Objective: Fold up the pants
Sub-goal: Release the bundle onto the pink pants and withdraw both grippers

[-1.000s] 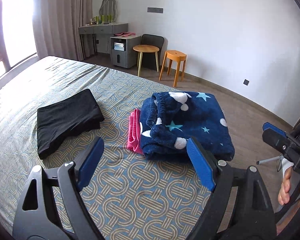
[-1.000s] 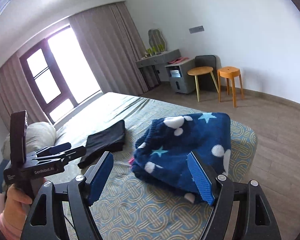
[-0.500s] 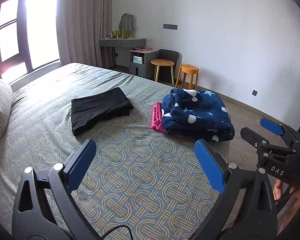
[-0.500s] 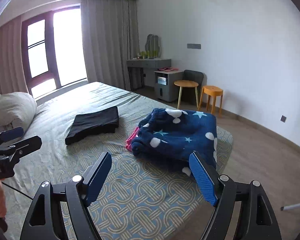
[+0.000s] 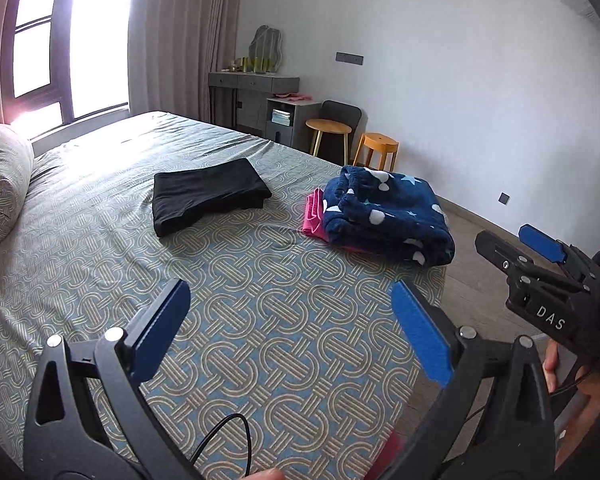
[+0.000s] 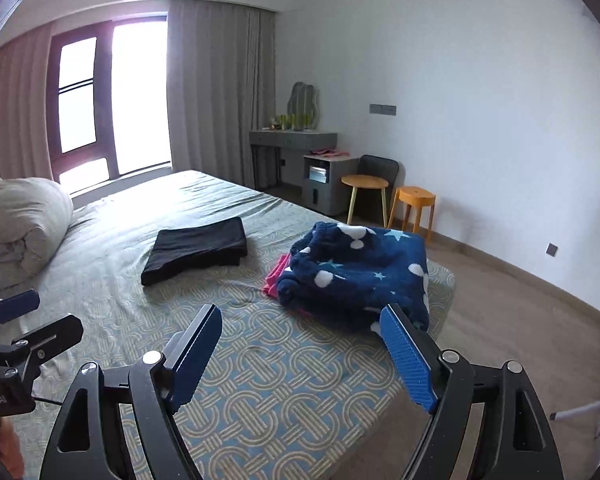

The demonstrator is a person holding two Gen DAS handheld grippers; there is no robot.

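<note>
Folded navy fleece pants [image 5: 388,216] [image 6: 360,276] with white dots and stars lie near the bed's far right corner, on top of a pink garment [image 5: 314,216] [image 6: 276,276]. Folded black pants [image 5: 208,196] [image 6: 198,248] rest to their left. My left gripper [image 5: 289,285] hovers open over the patterned sheet, well short of both piles, nothing between its blue pads. My right gripper [image 6: 300,310] is open too and empty, its right fingertip overlapping the navy pants in the picture. Each gripper shows at the edge of the other's view: the right gripper [image 5: 500,232], the left gripper [image 6: 58,308].
A rolled duvet [image 5: 0,184] [image 6: 16,224] lies at the bed's left end. The bed [image 5: 260,340] ends at wooden floor [image 6: 520,320] on the right. A grey desk [image 6: 292,140], cabinet, chair and two stools [image 6: 414,204] stand by the far wall. A black cable [image 5: 228,440] hangs below.
Both grippers have drawn back from the navy pants, which now look smaller and farther off. The left jaws have widened. The pants piles have not moved.
</note>
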